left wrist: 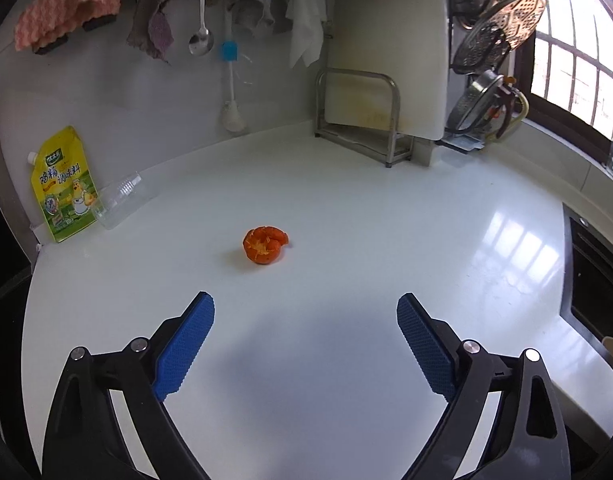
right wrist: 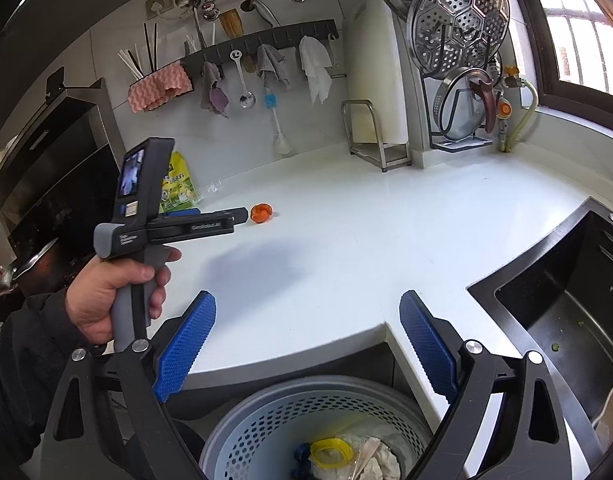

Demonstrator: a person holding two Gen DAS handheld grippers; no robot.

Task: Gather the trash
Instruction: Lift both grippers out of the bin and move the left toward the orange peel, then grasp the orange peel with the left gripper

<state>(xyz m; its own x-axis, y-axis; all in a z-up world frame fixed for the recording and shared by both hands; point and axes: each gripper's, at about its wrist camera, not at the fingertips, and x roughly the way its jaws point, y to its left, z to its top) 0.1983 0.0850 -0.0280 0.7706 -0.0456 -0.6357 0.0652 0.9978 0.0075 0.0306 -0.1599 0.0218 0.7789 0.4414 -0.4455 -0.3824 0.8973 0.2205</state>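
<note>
An orange peel (left wrist: 265,245) lies on the white countertop (left wrist: 346,208), ahead of my left gripper (left wrist: 305,316), which is open and empty a short way before it. The peel also shows in the right wrist view (right wrist: 261,213), just past the left gripper's fingertips (right wrist: 238,213). My right gripper (right wrist: 307,316) is open and empty, held above a perforated trash bin (right wrist: 266,424) below the counter edge. The bin holds crumpled paper and a yellow ring. A clear plastic cup (left wrist: 120,200) lies on its side at the left wall.
A yellow seasoning pouch (left wrist: 64,186) leans at the left wall beside the cup. A metal rack with a cutting board (left wrist: 370,116) stands at the back. A black sink (right wrist: 566,300) is at the right. Cloths and utensils hang on the wall.
</note>
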